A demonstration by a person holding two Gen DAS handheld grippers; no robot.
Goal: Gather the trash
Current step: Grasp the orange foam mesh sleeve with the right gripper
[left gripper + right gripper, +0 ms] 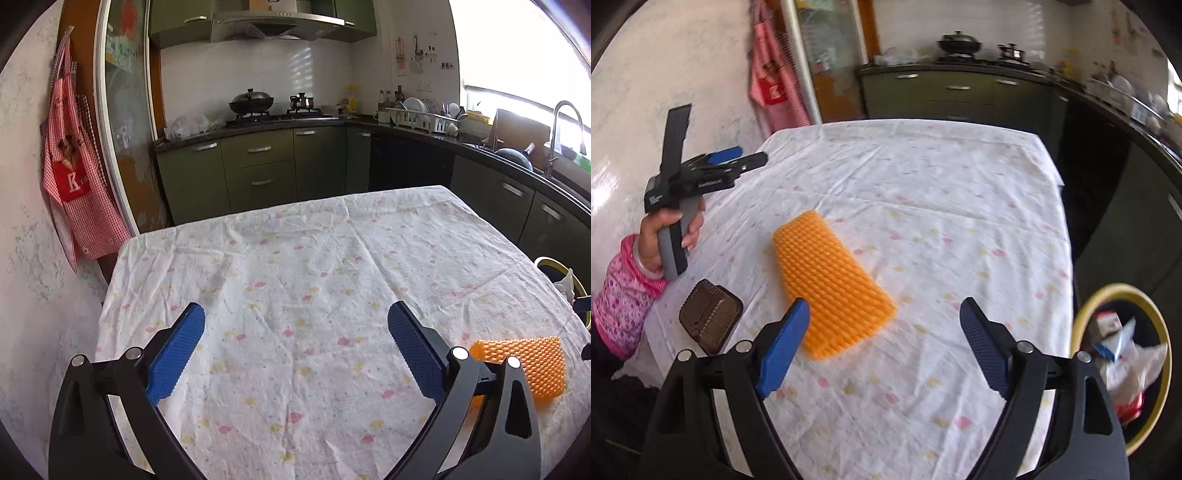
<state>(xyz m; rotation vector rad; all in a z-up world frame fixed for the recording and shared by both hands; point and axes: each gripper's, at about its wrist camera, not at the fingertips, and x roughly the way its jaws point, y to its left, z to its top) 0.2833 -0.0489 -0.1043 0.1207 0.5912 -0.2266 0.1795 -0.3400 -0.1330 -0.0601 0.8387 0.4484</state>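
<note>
- Judging progress: bin [1084, 306] beside the counter [923, 177] is already holding wrappers [1123, 354]; orange foam net [831, 280] & brown tray [711, 319] are still lying on the cloth, tray left of net, both across from bin.
- Left tongs [295, 332] are standing wide apart, empty, net just right.
- Right tongs [884, 319] are gaping, empty, hanging over net's near end, bin to the right.
- Hand [670, 232] is gripping left tool's handle, well away from bin.
</note>
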